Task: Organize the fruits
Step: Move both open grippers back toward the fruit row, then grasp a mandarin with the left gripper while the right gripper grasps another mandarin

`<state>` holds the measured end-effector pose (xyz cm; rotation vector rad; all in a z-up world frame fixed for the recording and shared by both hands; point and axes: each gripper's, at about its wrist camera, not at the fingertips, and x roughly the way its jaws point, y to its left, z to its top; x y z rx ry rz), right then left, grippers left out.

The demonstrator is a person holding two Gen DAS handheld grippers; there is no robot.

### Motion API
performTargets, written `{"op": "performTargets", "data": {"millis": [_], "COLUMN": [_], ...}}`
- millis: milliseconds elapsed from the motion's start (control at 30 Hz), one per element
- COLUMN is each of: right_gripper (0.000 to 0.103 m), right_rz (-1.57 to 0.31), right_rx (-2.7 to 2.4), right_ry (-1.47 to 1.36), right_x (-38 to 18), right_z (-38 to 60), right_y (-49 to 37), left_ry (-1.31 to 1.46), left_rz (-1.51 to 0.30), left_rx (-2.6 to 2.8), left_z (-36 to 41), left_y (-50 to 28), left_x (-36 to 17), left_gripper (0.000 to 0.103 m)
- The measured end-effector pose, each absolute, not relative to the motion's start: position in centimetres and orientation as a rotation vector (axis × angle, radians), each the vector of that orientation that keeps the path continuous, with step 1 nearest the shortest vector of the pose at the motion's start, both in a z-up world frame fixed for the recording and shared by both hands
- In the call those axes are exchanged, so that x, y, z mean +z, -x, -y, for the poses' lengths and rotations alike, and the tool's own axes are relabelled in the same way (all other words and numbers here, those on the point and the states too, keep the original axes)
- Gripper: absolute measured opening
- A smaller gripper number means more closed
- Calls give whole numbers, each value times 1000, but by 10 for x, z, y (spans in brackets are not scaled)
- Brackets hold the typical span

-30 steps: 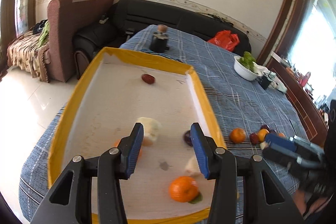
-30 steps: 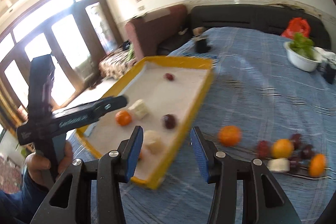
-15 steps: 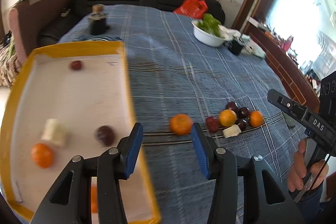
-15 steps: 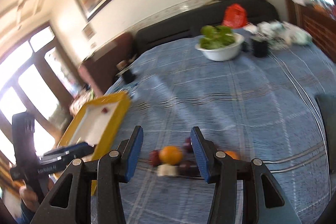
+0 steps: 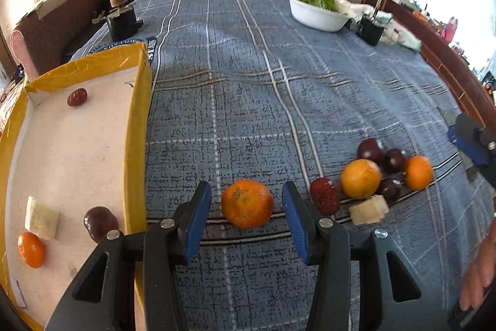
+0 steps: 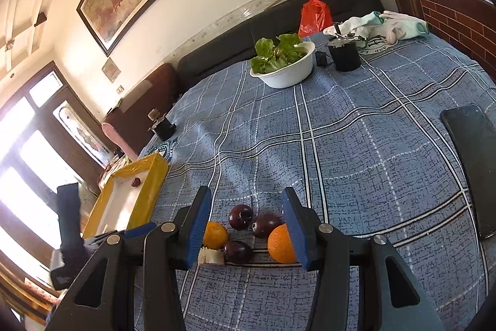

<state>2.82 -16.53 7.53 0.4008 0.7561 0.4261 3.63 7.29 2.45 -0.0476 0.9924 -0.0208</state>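
Left wrist view: left tongs spread wide around a tangerine at lower centre on the worktop, untouched. Right tongs gape over plums; tray at left.

— What's loose on the cloth?
— A mandarin by itself, skin dimpled. Off to its right a cluster: a wrinkled red date, a big orange, three dark plums huddled close, a smaller orange, and a pale cut chunk in front.
— And the yellow tray?
— Four pieces, spread out. A red fruit near the far end; nearer, a pale block, a dark plum by the wall, and a small orange one.
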Motion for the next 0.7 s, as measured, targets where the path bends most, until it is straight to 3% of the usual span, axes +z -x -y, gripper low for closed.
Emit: {"op": "performTargets", "data": {"millis": [167, 200, 233, 700], "right_gripper": [51, 51, 51, 50], "right_rz": [-769, -776, -786, -953], "right_rx": [417, 408, 398, 348], "right_ry": [-401, -397, -393, -316], "right_x": [73, 71, 69, 34], "right_z": [166, 166, 166, 155], "right_y": [-34, -35, -37, -54], "left_ry": [22, 22, 28, 102], "left_rz": [-973, -974, -983, -873], "left_rx": [15, 8, -5, -97], "left_z": [-70, -68, -67, -62], "left_y": [-35, -35, -35, -11], "left_x": [23, 22, 20, 20], "left_gripper": [43, 34, 34, 33]}}
